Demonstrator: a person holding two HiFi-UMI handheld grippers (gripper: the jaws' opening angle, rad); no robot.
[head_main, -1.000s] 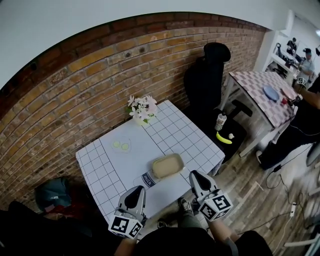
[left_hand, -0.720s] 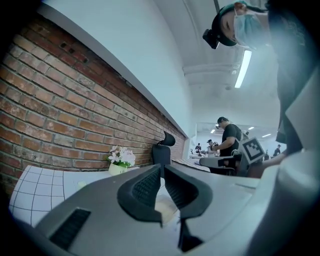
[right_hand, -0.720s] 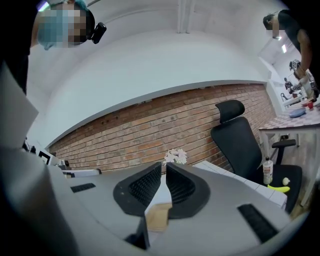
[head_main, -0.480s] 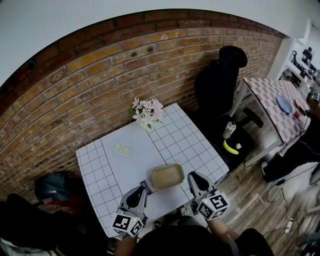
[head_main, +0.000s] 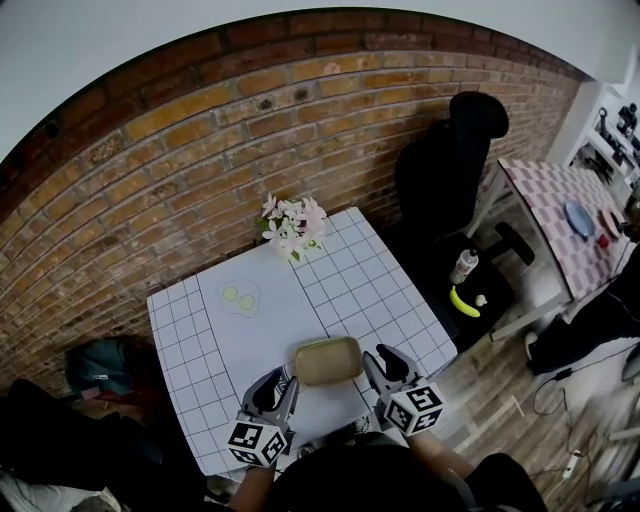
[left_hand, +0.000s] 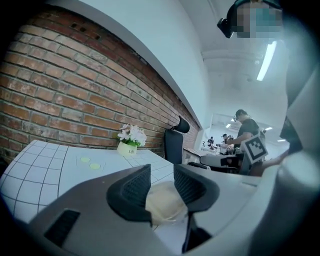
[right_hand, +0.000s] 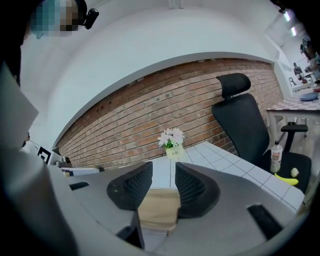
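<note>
At table's (head_main: 350, 280) near edge: tray (head_main: 327, 361), flat, flanked by both grippers. Left gripper (head_main: 278, 382) just beside its left end, jaws spread, tray showing through the gap. Right gripper (head_main: 377, 360) by the right end, jaws likewise apart, pinching nothing. Flowers (head_main: 290, 225) well beyond, near the wall.

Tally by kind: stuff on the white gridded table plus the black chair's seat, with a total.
Tan tray: 1
Flower pot: 1
Green slices: 2
Bottle: 1
Banana: 1
Small white round thing: 1
Total: 7, not counting anything hidden under the left claw or the right claw.
</note>
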